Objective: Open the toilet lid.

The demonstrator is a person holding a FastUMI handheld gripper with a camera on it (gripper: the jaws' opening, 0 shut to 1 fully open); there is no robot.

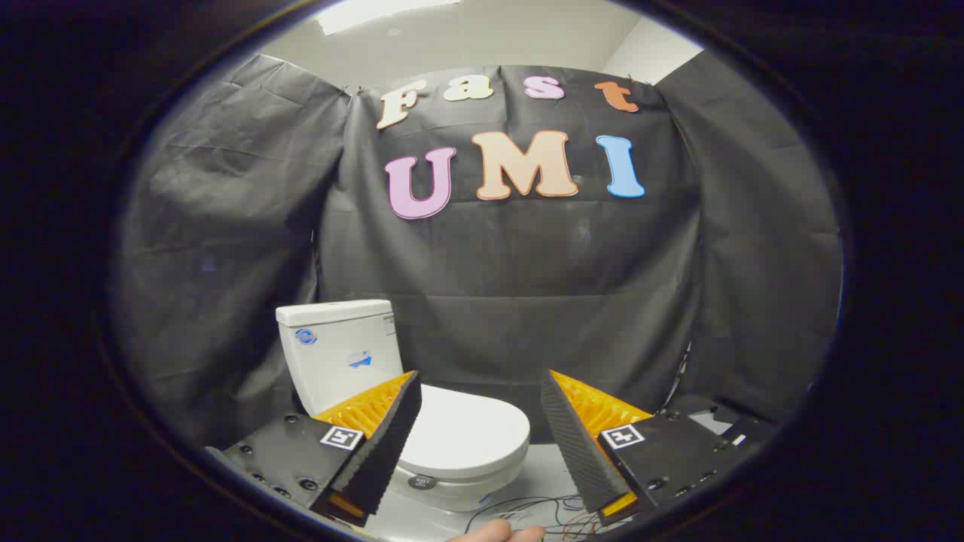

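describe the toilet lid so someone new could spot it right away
Against the black cloth wall stands a white toilet, its tank at the back. The toilet lid lies flat and closed ahead of the open gripper, the smooth white oval above the bowl.

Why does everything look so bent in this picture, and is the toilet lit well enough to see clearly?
In the gripper view the fisheye lens bows the cloth wall outward, most toward the rim; the ceiling light is washed out by glare; the white toilet, lid closed, is evenly lit and sharp beyond the gripper, whose jaws stand open, touching nothing; cables on the floor look thin but distinct.
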